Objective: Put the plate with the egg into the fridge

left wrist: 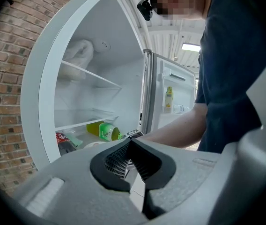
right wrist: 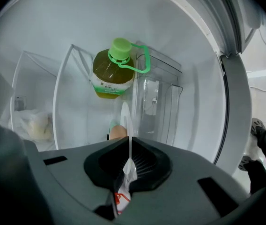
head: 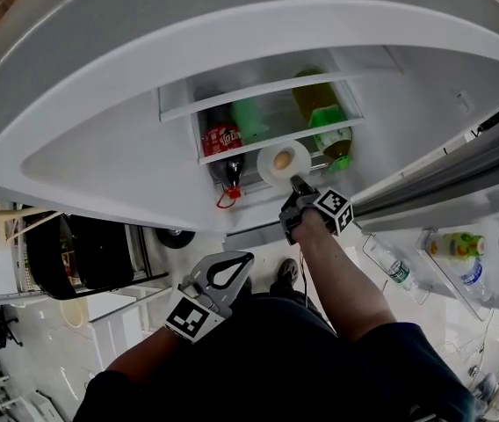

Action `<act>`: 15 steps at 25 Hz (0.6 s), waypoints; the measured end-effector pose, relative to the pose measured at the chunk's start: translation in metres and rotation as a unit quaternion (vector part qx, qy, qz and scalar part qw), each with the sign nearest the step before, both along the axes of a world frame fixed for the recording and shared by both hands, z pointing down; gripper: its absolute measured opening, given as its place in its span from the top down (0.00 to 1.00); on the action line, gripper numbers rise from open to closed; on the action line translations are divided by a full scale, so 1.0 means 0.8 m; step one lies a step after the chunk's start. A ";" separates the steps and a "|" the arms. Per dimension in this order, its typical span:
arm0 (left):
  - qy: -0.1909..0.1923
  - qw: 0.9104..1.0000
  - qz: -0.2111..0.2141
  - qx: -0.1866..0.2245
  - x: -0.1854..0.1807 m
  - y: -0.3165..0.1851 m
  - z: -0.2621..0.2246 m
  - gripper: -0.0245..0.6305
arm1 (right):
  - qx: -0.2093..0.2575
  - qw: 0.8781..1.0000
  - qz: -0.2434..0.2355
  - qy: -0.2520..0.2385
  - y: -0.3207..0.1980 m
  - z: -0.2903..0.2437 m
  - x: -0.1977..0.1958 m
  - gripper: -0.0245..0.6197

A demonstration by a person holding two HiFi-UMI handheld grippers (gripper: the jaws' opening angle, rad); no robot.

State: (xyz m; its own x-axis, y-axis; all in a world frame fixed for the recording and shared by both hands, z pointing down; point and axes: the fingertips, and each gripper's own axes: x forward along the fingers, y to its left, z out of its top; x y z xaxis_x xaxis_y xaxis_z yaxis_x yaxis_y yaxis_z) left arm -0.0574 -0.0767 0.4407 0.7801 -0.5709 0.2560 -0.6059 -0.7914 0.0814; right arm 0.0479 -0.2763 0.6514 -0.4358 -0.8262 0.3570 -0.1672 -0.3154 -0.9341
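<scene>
Inside the fridge (head: 126, 148), at the shelf (head: 232, 152) front between two bottles (head: 223, 143), my right gripper (head: 295, 184) pinches the plate (head: 267, 167) rim, with the egg (head: 282, 159) on it. My left gripper (head: 242, 260) hangs closed and empty.

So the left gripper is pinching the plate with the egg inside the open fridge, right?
No, it is the right gripper that pinches the plate with the egg inside the open fridge. The right gripper view shows the plate's rim clamped between its jaws; the left gripper is shut on nothing.
</scene>
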 end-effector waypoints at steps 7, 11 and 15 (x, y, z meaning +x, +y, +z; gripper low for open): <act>-0.003 1.000 -0.011 -0.011 -0.008 0.003 0.005 0.96 | 0.004 1.000 -0.007 0.009 -0.016 0.004 -0.008 0.93; -0.006 1.000 -0.012 -0.010 -0.009 0.003 0.006 0.96 | 0.012 1.000 -0.016 0.014 -0.024 0.005 -0.010 0.93; -0.005 1.000 -0.013 -0.011 -0.010 0.002 0.006 0.96 | 0.023 1.000 -0.018 0.002 -0.026 0.003 -0.013 0.93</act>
